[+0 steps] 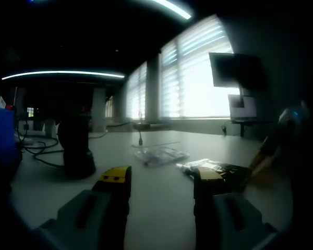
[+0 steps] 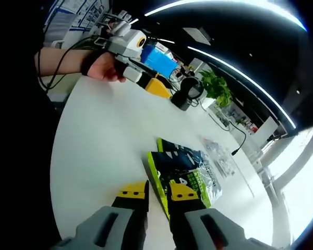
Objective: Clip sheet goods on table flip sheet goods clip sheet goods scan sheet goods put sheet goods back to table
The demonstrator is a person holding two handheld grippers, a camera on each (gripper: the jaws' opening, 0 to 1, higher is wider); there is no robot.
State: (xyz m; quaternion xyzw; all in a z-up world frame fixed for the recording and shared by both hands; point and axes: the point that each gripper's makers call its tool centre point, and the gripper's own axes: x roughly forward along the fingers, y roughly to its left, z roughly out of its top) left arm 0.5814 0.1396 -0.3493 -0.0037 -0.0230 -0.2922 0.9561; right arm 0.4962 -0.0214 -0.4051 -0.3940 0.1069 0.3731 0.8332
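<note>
Yellow-tipped jaws of the right gripper (image 2: 159,191) are standing apart, straddling the near edge of the sheet goods (image 2: 183,173), a green-and-dark packet lying flat on the white table (image 2: 94,146). Its long axis is running away from this gripper, pointing toward a clear packet (image 2: 219,156) beyond. Out left, the left gripper (image 1: 159,179) is hovering open, well apart, so the right one looks nearer for the clip.

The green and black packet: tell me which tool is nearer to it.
Right. The right tool has its yellow tips at the green and black packet's near edge; the left tool is across the table, held in a hand.
</note>
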